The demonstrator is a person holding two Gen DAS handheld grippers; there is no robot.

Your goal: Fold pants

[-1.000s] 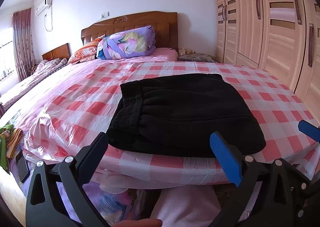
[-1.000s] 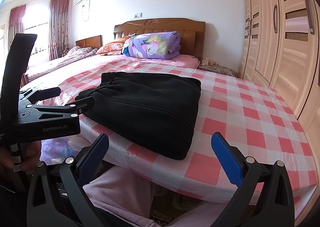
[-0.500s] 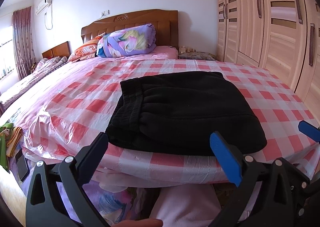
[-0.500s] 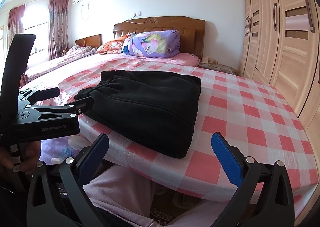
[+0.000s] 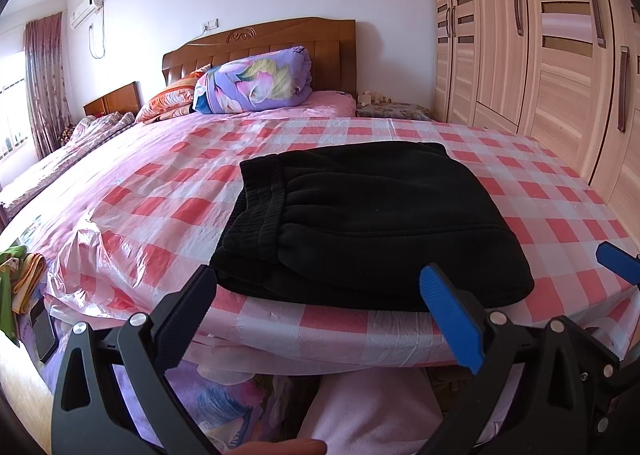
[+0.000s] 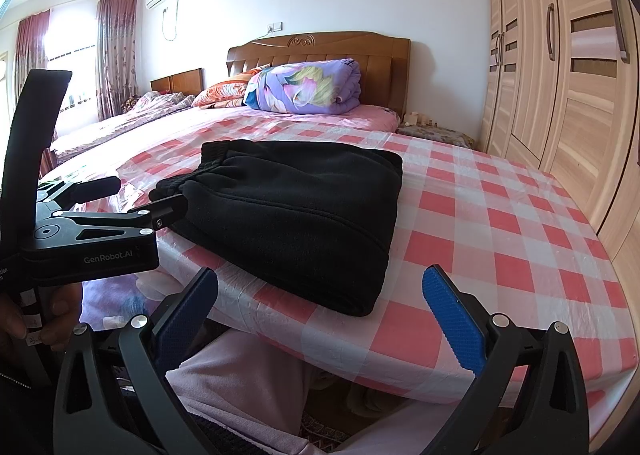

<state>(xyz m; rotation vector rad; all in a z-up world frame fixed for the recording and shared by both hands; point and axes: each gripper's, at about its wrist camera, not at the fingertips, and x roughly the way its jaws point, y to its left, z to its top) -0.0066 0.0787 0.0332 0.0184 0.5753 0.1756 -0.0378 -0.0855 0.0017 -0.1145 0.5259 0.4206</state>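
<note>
Pants (image 5: 372,223) sit folded into a compact black stack near the foot edge of the bed (image 5: 160,191). Left gripper (image 5: 320,311) and right gripper (image 6: 320,311) have backed off slightly, jaws spread, holding nothing. Fold looks complete.

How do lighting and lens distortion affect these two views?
Left wrist: the wardrobe bows from fisheye, and the black pants are sharp but lose detail in darkness. Right wrist: the window blows out white, and the checked cover shows glare.
</note>
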